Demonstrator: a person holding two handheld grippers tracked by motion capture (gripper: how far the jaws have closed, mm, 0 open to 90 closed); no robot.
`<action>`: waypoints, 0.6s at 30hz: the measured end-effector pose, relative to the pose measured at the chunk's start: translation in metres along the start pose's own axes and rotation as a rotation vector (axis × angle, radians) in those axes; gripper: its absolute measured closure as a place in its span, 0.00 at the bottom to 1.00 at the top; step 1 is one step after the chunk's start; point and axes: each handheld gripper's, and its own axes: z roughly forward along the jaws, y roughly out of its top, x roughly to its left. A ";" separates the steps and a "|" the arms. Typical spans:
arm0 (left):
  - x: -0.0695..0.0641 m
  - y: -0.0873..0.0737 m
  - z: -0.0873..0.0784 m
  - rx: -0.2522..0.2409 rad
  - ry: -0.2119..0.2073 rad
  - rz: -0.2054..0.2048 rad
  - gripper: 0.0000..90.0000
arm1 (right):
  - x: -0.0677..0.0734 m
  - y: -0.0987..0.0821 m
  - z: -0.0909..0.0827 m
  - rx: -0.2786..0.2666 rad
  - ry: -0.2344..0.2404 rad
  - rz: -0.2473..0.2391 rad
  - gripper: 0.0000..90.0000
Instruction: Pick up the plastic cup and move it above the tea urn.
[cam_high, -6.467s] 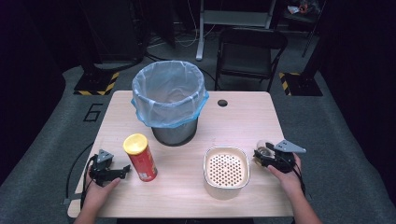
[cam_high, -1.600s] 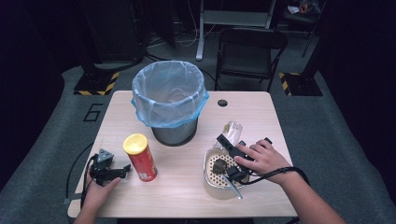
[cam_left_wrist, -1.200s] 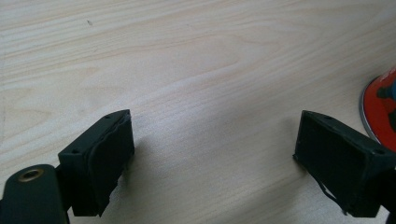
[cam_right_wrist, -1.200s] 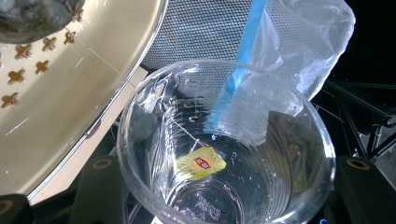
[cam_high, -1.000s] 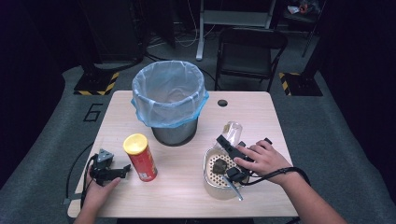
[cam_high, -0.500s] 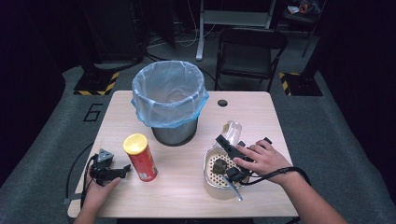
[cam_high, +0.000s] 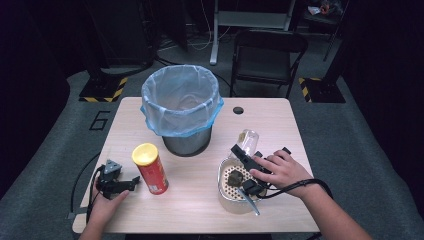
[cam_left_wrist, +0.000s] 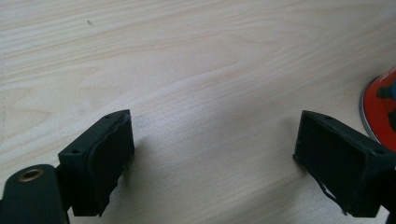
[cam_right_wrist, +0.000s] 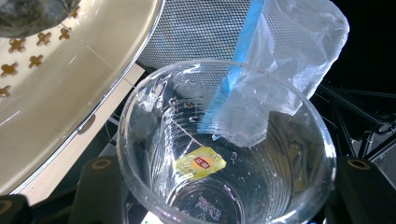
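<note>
High view: nearest the person, the left tool (cam_high: 131, 181) rests on the light wooden desk (cam_high: 280, 125) at its front left, held by the left hand (cam_high: 102, 207). In the left gripper view its black jaws stand wide apart over bare wood, with nothing between them, and the base of the red can shows at the right edge. Just beside that tool, a red chip can (cam_high: 150, 168) with a yellow lid stands upright.

At the front right, the right hand (cam_high: 282, 172) holds the right tool (cam_high: 243, 150) over a cream perforated bowl (cam_high: 223, 192), which has a dark lump (cam_high: 235, 176) lying in it. That tool is clamped on a clear plastic cup (cam_high: 248, 137), which is raised off the desk just beyond the bowl and tipped toward the bin. In the right gripper view the cup (cam_right_wrist: 224, 149) sits between the two jaws, its mouth facing the camera, with a yellow tea-bag tag (cam_right_wrist: 201, 163) stuck to its inner wall.

Farther back, a metal mesh bin (cam_high: 182, 114) lined with a pale blue bag stands mid-desk. Beyond the desk stands a dark folding chair (cam_high: 265, 55).
</note>
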 end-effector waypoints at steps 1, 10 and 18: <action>0.000 0.000 0.000 0.000 0.000 0.001 0.13 | 0.000 0.000 0.000 0.000 -0.001 0.004 0.42; 0.000 0.000 0.000 0.000 0.000 0.001 0.13 | -0.001 0.000 -0.001 0.001 -0.018 0.016 0.42; 0.000 0.000 0.000 -0.004 0.001 -0.001 0.13 | 0.001 -0.001 -0.001 0.015 -0.052 0.096 0.42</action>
